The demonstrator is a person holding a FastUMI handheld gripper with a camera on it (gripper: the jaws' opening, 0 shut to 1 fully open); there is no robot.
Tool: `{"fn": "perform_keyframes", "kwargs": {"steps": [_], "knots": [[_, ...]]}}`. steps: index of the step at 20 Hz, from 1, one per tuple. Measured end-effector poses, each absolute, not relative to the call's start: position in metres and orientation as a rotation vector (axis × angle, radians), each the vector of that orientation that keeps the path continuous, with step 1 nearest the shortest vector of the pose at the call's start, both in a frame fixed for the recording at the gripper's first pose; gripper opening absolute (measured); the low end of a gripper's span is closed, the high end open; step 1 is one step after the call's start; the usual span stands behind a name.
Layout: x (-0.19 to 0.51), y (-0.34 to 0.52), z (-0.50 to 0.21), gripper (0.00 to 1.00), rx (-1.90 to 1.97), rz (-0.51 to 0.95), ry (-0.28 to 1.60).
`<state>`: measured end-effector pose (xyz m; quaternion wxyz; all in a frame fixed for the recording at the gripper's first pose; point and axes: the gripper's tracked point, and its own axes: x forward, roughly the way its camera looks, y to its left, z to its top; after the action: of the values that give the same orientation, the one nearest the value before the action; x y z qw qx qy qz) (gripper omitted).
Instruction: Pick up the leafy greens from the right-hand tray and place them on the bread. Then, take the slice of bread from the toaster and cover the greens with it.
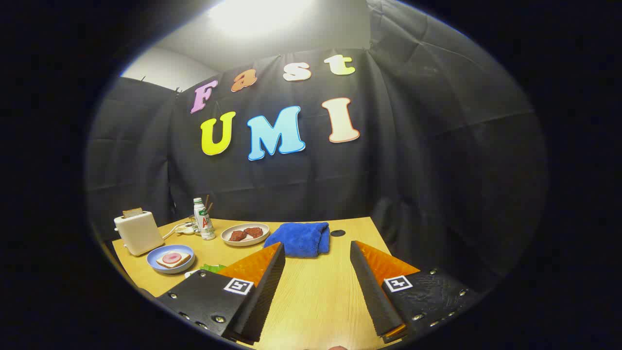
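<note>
The wooden worktop (311,291) carries everything, and bare wood lies between the spread fingers of the tool (317,250), which stands wide apart, holding and touching nothing. Just ahead of the fingers sits a folded blue towel (300,238). Far off beyond the left finger stands the toaster (138,232) with a slice of bread (132,212) poking from its slot. In front of it a blue plate (171,258) holds the bread (173,259) topped with a pink round. A beige plate (245,234) of dark red pieces and a bottle (204,219) stand further back. The leafy greens (213,267) peep out green just past the left finger, mostly hidden. By my judgement the first step is barely begun: the tool must swing left and down over the greens, then close
</note>
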<state>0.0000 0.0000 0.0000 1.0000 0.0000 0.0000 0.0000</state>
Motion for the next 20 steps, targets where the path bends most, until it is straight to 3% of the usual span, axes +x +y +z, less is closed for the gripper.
{"fn": "perform_keyframes", "kwargs": {"steps": [20], "knots": [[-0.006, 0.105, -0.031, 0.83, -0.047, -0.007, 0.067]]}}
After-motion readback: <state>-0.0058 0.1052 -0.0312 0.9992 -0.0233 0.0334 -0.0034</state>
